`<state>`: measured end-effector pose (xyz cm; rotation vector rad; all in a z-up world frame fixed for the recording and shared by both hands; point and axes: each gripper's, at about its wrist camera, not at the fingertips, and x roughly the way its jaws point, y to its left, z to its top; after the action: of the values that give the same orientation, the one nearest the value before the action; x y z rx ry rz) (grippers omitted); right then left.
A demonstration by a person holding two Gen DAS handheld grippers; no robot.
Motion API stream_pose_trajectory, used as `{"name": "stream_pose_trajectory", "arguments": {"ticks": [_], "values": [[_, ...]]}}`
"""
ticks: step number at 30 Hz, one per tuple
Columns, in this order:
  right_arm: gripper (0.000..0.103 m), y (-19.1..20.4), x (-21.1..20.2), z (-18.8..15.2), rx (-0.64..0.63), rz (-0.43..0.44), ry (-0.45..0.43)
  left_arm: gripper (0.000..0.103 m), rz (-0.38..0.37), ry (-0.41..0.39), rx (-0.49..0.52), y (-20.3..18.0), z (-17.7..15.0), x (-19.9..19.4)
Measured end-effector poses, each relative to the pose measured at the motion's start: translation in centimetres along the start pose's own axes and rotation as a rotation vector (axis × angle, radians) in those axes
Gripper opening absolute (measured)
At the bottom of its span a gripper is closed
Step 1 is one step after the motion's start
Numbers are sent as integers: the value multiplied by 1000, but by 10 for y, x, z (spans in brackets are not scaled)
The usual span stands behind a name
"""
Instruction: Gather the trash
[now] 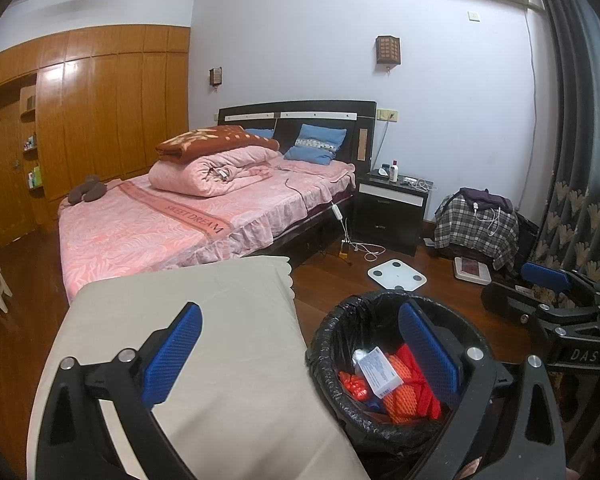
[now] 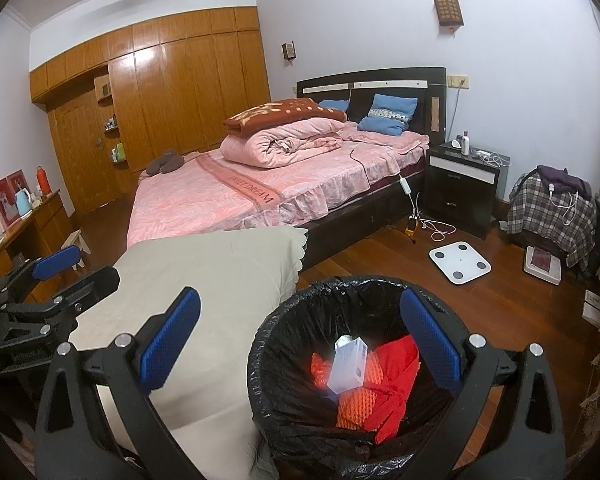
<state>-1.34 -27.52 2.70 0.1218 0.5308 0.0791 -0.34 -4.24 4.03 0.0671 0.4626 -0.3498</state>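
Bin (image 2: pixel 284 360), black liner, stands on floor just right of cloth-covered counter (image 2: pixel 204 280), placed for easy drop-off. Inside: white box (image 2: pixel 348 364) atop orange mesh (image 2: pixel 356 404) and red wrapper (image 2: pixel 396 372).

Right tool (image 2: pixel 300 340) released, empty, poised over bin. Left tool (image 1: pixel 300 344) released, empty, straddling counter edge and bin. Counter bare; collection judged near complete.

Beside the round bin lined with a glossy black plastic bag (image 2: pixel 284 344) lies a plain beige cloth (image 2: pixel 220 280). Inside the bin: a white cardboard box (image 2: pixel 348 364), orange netted mesh (image 2: pixel 356 404) and red fabric (image 2: pixel 396 364). Beyond the bin, the pink floral bedspread (image 2: pixel 228 208) carries a darker lettered band; a white square scale (image 2: pixel 460 262) sits on red-brown wood floor (image 2: pixel 380 256).
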Motion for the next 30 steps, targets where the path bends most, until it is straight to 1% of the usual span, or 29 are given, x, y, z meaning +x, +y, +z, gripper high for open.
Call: {"name": "stream_pose_trajectory", "arguments": {"ticks": [30], "values": [[97, 2, 2, 2, 3, 4, 3, 97, -1, 3, 2, 0, 1, 0]]}}
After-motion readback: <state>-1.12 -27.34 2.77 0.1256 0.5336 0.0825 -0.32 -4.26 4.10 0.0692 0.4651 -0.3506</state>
